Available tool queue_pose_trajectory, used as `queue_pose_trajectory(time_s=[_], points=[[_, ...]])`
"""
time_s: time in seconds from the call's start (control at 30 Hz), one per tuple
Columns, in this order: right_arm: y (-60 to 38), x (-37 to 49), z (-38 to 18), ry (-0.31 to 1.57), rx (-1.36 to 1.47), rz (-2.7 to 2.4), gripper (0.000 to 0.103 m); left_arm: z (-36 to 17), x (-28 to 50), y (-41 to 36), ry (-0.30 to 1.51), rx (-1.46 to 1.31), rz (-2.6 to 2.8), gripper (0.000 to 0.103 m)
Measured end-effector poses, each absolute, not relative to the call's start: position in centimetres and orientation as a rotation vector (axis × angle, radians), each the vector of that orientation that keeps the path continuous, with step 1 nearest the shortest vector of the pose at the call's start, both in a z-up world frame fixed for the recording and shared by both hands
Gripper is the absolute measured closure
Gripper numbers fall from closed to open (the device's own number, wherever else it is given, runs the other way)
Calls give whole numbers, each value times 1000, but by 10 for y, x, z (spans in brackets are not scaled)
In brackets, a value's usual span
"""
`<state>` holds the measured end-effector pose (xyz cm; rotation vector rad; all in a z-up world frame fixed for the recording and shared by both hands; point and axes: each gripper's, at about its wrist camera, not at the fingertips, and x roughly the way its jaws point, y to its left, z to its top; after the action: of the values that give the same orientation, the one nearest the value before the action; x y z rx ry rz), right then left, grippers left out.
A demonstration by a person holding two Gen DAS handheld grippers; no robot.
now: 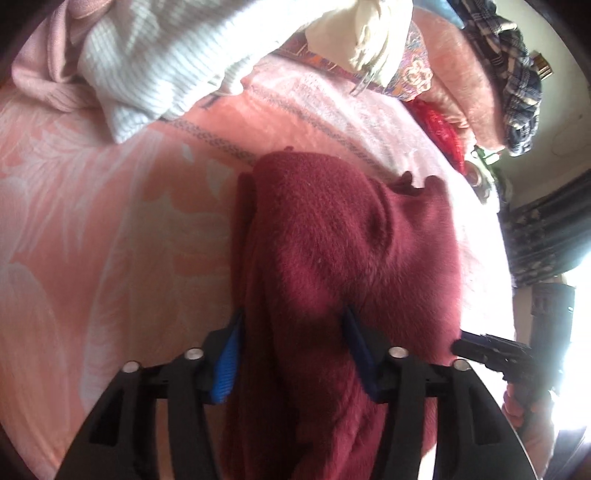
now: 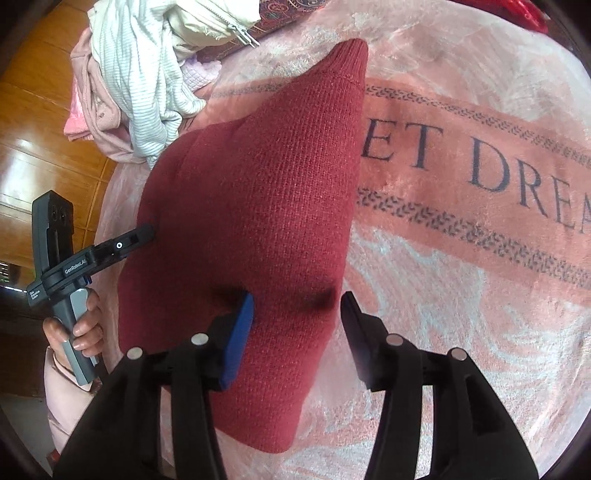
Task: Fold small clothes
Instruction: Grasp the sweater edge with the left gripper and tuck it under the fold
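Note:
A dark red knitted garment [image 1: 332, 258] lies on the pink blanket [image 1: 92, 221]. In the left wrist view it bulges up between the blue pads of my left gripper [image 1: 291, 332], whose jaws stand apart around the cloth. In the right wrist view the same red garment [image 2: 258, 184] lies spread in a rough wedge. My right gripper [image 2: 299, 317] is open over its near edge, the left pad on the cloth, the right pad over the blanket [image 2: 461, 295]. The left gripper also shows in the right wrist view [image 2: 144, 232], touching the garment's left edge.
A heap of clothes, white striped [image 1: 155, 66] and pale pink [image 2: 99, 122], lies at the blanket's far side. A cream jacket with a zip [image 2: 221, 18] lies beside it. Plaid cloth [image 1: 517, 85] and a red item [image 1: 439, 129] lie at right. Wooden floor [image 2: 37, 110] lies at left.

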<state>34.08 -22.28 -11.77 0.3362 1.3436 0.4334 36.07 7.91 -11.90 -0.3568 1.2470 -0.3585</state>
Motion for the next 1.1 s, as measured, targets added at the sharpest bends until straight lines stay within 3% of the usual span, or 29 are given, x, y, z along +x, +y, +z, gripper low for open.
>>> queue_pose_trajectory(time_s=[0.07, 0.3, 0.47, 0.5, 0.67, 0.87, 1.1], points=[[-225, 337, -113, 1337, 323, 443, 41, -113, 355, 84, 1248, -365, -392, 18], [-214, 341, -132, 1380, 367, 473, 37, -141, 352, 86, 1338, -445, -447, 16], [-213, 349, -149, 1396, 437, 500, 31, -156, 351, 58, 1336, -371, -484, 4], [-212, 350, -152, 1397, 460, 509, 32, -156, 350, 54, 1330, -359, -501, 5], [-222, 342, -151, 1338, 494, 546, 58, -154, 345, 45, 1337, -403, -579, 50], [-231, 326, -124, 1320, 463, 634, 66, -141, 332, 47, 1294, -445, -608, 61], [-283, 278, -84, 1311, 396, 604, 67, -104, 284, -5, 1275, -422, -707, 61]])
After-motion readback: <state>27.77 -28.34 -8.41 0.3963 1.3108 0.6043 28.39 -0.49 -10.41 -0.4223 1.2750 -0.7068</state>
